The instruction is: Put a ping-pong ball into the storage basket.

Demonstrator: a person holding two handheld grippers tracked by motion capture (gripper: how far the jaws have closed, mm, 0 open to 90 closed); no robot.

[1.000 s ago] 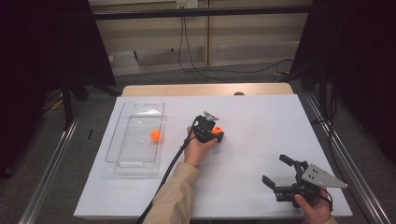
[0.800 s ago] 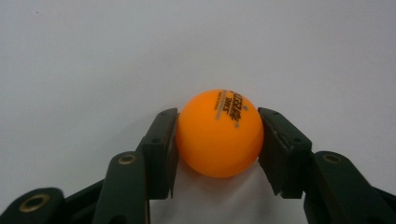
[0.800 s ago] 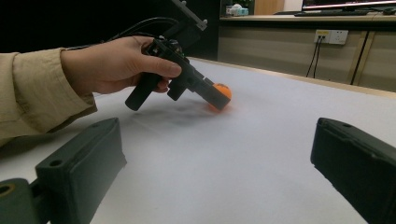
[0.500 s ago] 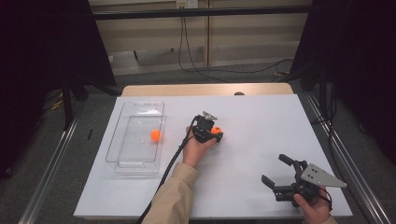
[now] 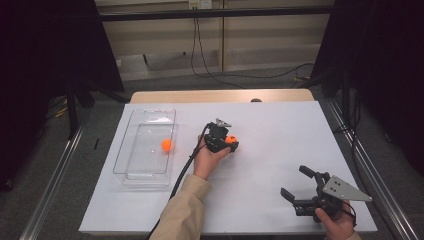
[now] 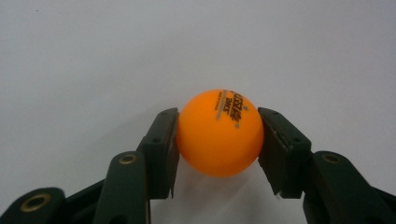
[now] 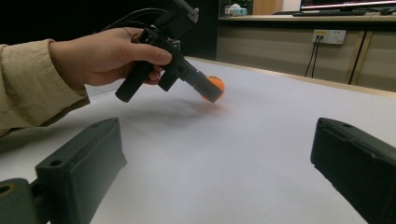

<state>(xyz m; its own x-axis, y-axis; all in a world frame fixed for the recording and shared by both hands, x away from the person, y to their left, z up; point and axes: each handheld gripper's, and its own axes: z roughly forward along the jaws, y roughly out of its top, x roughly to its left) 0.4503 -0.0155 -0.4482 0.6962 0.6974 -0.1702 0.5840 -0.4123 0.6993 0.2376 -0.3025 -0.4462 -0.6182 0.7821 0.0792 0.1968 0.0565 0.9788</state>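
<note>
White paper covers the table [image 5: 280, 130], with dark curtains at both sides and a pale wall with trailing cables behind it. From the high view, the left gripper [image 5: 226, 142] hides most of the orange ball [image 5: 230, 140] it carries, so that only a sliver of orange peeks out beside the black body near the middle of the table. In the right gripper view, the ball is again half covered by the left gripper's tip, and whether it rests on the paper or sits just above it is hard to tell. Seen up close from the left gripper view, both black jaws press against the ball's sides, gripping it firmly; the jaws' lower parts run off the bottom edge. This ball is smooth, glossy and bright orange, with small dark printed lettering across its top, too blurred to read. At the near right corner, the right gripper [image 5: 301, 183] is held with its jaws spread wide and nothing between them. A second orange ball [image 5: 166, 145] lies inside a clear plastic tray [image 5: 131, 160] on the table's left side.
</note>
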